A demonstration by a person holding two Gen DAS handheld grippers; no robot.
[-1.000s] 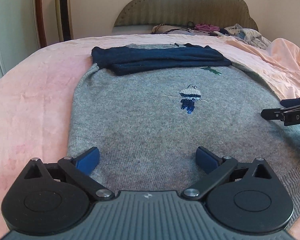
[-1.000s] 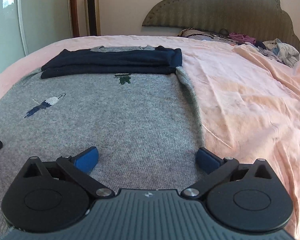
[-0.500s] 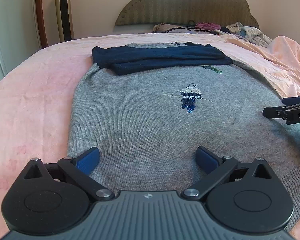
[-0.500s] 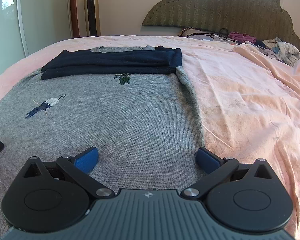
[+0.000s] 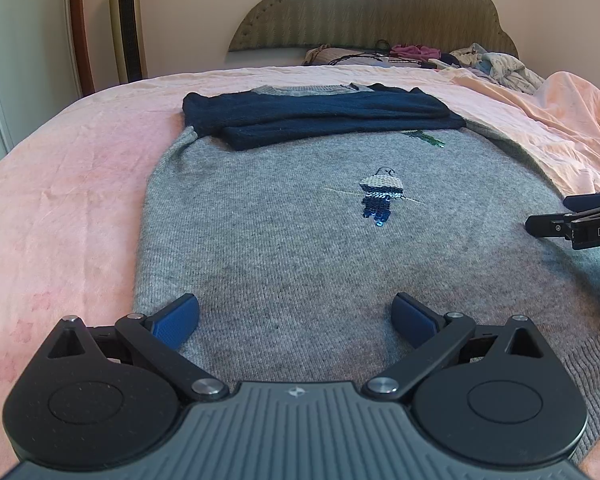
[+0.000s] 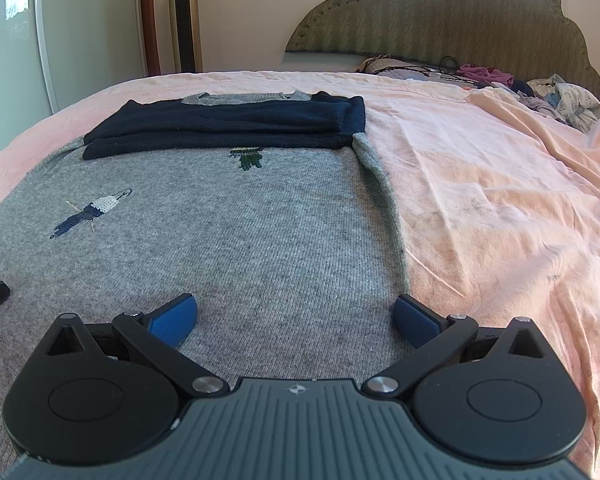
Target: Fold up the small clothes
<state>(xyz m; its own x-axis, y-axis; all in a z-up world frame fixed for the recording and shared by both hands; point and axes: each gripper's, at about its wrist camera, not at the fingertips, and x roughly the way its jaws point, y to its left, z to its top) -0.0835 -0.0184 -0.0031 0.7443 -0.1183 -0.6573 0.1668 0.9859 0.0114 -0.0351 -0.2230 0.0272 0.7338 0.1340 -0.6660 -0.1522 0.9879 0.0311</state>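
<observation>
Ahead, loose clothes pile [image 6: 556, 96] by headboard [image 6: 440, 16]; pink bed [image 6: 500, 184] otherwise bare. Grey sweater [image 5: 300, 240] flat under my left tool [image 5: 295, 314] and right tool [image 6: 295, 314], both spread apart, empty.

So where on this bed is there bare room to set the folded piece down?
Free: pink bedspread right of the grey sweater, and the strip left of it. Crowded: loose clothes by the headboard.
</observation>
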